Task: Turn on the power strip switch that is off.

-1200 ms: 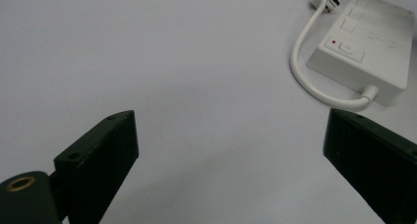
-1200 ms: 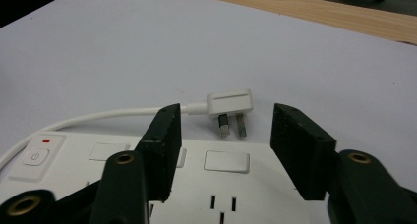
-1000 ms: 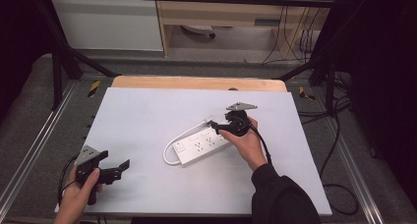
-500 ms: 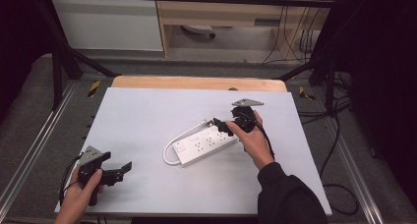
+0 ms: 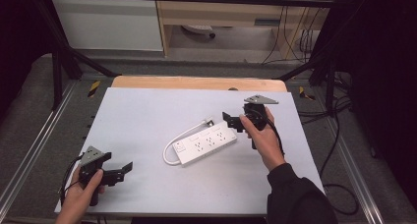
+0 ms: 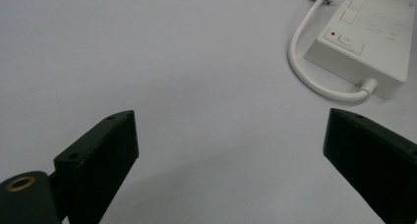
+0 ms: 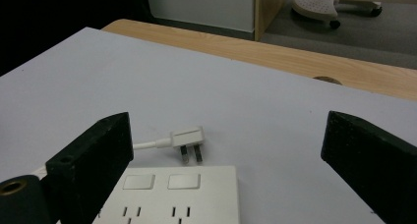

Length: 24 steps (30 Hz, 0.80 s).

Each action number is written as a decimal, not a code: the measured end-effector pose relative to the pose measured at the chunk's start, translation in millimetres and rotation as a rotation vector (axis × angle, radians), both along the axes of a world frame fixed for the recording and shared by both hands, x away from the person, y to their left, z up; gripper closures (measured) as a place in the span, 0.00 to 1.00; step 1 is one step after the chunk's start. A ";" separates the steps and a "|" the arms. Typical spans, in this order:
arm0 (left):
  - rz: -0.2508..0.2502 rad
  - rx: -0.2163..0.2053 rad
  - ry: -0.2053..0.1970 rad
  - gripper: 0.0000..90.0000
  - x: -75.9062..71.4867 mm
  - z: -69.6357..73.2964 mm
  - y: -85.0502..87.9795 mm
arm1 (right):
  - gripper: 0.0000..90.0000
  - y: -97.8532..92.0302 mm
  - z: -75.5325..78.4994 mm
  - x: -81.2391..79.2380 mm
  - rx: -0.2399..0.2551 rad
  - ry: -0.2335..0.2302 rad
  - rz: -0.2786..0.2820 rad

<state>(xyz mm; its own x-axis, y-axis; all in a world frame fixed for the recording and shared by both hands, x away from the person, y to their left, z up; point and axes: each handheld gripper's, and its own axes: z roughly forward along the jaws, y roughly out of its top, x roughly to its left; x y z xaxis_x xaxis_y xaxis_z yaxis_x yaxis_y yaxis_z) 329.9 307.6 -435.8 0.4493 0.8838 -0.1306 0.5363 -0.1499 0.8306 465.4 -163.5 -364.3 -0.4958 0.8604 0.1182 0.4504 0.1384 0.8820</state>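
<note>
Your right gripper (image 5: 230,120) hovers wide apart, empty, at the power strip's (image 5: 205,144) far right end; the strip's long axis runs diagonally, lower left to upper right. Your left gripper (image 5: 129,167) sits well apart near the table's (image 5: 147,111) front left, also splayed, holding nothing.

Left gripper view: strip (image 6: 366,42) up right, cord (image 6: 314,81) looping off it.

Right gripper view: plug (image 7: 189,140) lies just beyond the strip, between the jaws. White tabletop, wooden edge (image 7: 275,52), dark room behind.
</note>
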 end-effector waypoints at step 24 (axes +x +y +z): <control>-0.008 -0.008 -0.008 0.07 -0.8 1.0 0.0 | 0.06 -50.7 13.9 -35.9 0.019 -0.072 -0.015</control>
